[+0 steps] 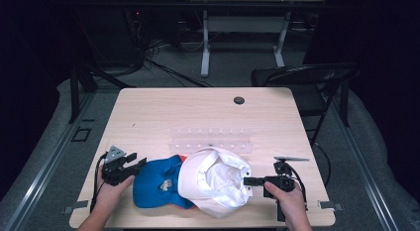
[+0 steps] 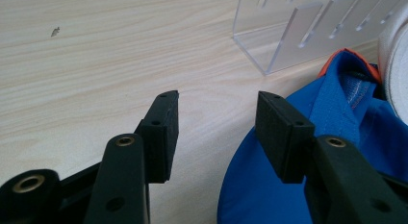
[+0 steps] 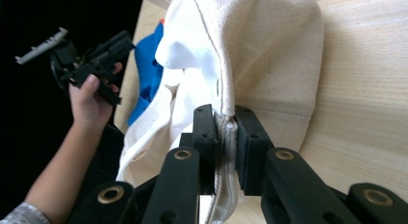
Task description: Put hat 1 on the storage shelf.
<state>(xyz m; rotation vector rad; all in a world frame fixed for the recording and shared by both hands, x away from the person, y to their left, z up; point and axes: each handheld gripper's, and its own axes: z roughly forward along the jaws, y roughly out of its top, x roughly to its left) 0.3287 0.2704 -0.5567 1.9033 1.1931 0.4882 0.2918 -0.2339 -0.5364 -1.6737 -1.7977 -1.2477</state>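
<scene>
Table point(image 1: 163, 107): light wood, carries everything.

White cap point(image 1: 218, 179): lies crown-open just ahead of the right fingers, overlapping the blue cap point(image 1: 156, 184). Its rim runs in between the right fingers; the cloth rises beyond their tips in the right gripper view.

Blue cap: beside the left fingers, brim edge under the near finger in the left gripper view, not between them.

Clear acrylic rack point(image 1: 210, 140): beyond both caps, well past either fingertip.

Right gripper point(image 3: 226, 147): fingers point(image 3: 204, 137) pinched on the white cap's rim, cloth squeezed flat.

Left gripper point(image 2: 216, 132): fingers point(image 2: 163, 132) spread, bare table showing in the gap, touching nothing.
</scene>
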